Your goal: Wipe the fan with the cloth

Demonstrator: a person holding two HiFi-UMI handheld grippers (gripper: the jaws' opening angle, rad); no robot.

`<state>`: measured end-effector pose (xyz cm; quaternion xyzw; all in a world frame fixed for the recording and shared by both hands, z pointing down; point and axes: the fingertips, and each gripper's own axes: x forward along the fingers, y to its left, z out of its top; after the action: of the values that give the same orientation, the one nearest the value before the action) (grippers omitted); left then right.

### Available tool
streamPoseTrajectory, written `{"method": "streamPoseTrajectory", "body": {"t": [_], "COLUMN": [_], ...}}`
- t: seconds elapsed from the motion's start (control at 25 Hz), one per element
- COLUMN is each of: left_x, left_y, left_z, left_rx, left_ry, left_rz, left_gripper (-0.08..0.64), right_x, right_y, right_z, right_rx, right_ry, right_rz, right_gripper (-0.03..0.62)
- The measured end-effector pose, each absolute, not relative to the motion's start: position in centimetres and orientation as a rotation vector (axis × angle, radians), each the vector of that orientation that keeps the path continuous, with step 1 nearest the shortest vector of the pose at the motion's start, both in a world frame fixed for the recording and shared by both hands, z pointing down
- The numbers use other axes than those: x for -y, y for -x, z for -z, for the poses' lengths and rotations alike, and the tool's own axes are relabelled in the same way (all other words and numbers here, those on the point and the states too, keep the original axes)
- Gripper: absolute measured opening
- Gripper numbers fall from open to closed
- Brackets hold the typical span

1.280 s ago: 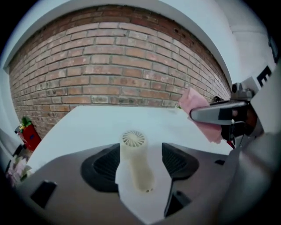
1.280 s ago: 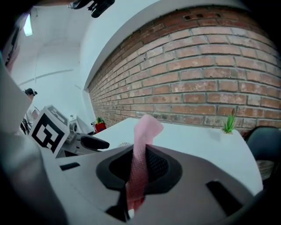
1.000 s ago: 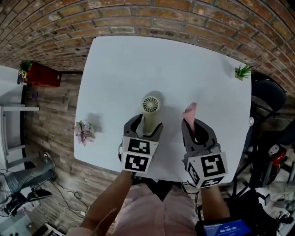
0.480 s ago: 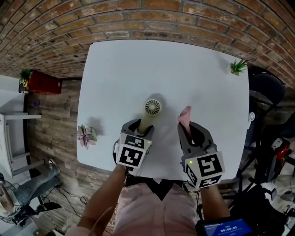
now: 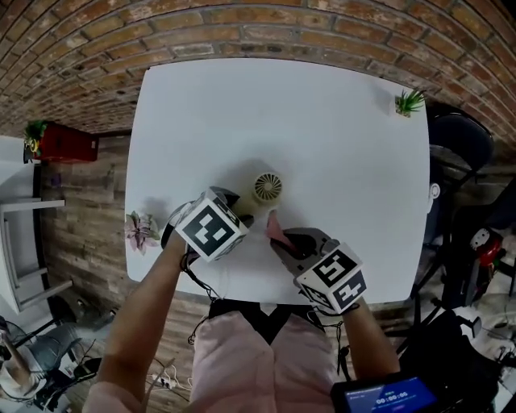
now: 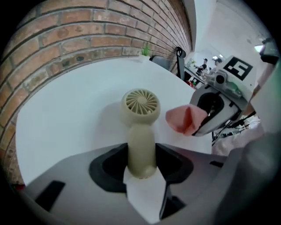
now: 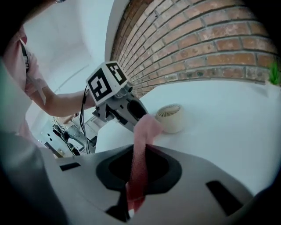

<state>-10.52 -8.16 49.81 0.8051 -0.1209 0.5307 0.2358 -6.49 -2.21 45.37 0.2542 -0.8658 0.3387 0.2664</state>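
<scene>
**Desk:** What does the head view show?

**Photographer:** A person stands at a white counter [image 5: 322, 121] set against a red brick wall [image 5: 242, 24]. The left tongs [image 5: 240, 211] are clamped on the handle of a small cream plastic handheld fan [image 5: 267, 188], near the counter's front edge. The right tongs [image 5: 284, 239] sit just beside them, pinching a pink cloth [image 5: 274, 226] whose free end points up at the fan. A small green plant [image 5: 409, 102] stands at the far right corner and a pinkish succulent [image 5: 139, 231] at the left edge.

**Desk:** And the left gripper view?

**Photographer:** The left tongs [image 6: 141, 160] are closed part-way, both jaws pressed against the fan's cream handle. The round grille of the fan [image 6: 140, 110] juts out over the counter. To its right the bunched cloth [image 6: 184, 119] hangs close to the fan's head without quite touching it, carried by the right tongs [image 6: 203, 118].

**Desk:** The right gripper view?

**Photographer:** The right tongs [image 7: 137, 176] are nearly shut on the cloth [image 7: 141, 149], which runs as a narrow pink strip out past the jaws. Its tip covers the fan's neck. The fan [image 7: 170, 117] lies low over the counter, though whether it rests there cannot be told. The left tongs [image 7: 134, 113] reach in behind, under their square-marker cube [image 7: 106, 82].
</scene>
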Motion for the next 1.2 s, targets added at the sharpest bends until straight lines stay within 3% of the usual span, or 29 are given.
{"method": "streamPoseTrajectory", "body": {"t": [0.4,1.2], "left_x": [7.9,7.6], "left_y": [10.5,10.5], "left_z": [-49.7,-50.0], "left_rx": [0.147,0.095], "left_ry": [-2.199,-2.247], "left_rz": [-1.601,-1.659], "left_gripper": [0.198,0.198], "right_x": [4.1,6.0], "right_y": [8.6,6.0], "right_z": [-47.4,-49.1], "right_rx": [2.319,2.097], "right_ry": [-0.669,-1.017], "right_rz": [-1.015,-1.208], "right_gripper": [0.037,0.037]}}
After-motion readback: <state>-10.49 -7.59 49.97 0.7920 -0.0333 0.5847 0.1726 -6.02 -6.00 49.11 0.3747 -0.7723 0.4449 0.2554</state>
